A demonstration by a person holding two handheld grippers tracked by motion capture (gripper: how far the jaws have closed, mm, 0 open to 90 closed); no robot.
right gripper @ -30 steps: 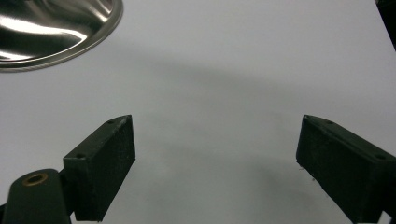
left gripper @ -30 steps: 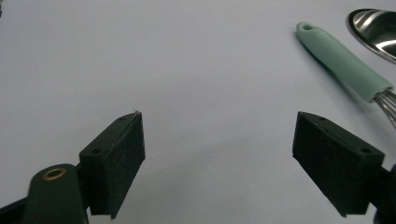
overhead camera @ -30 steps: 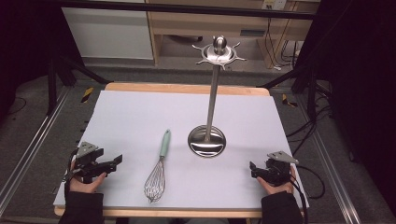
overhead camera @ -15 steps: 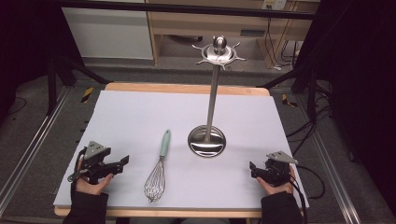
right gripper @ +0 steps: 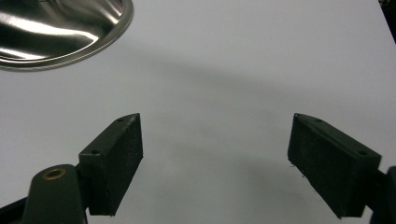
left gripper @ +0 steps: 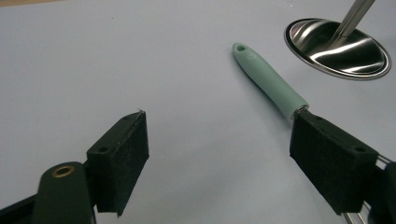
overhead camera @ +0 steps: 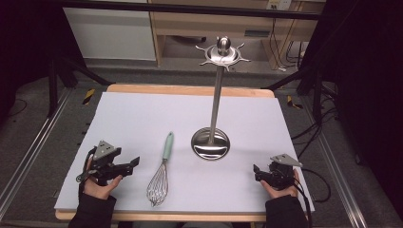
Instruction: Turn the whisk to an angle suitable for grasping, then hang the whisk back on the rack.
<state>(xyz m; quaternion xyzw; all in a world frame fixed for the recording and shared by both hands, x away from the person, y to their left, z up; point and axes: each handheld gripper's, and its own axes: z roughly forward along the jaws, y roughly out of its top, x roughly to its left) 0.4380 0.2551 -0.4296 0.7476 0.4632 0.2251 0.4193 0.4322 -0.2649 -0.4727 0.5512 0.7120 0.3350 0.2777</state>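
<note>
While I hold my left gripper with its jaws spread wide and empty, the whisk lies just off at three o'clock. My right gripper is likewise unclenched, the steel stand at its ten o'clock.

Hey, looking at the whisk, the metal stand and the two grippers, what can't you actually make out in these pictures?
- Whisk: in the left gripper view the right-hand jaw covers its wire end.
- Stand: in the right gripper view the top and left edges cut off its base; its pole is out of frame.
- Stand's top hooks: in the high view, too small to count.
- Right gripper: in the high view, jaws too small and dark to judge.
</note>
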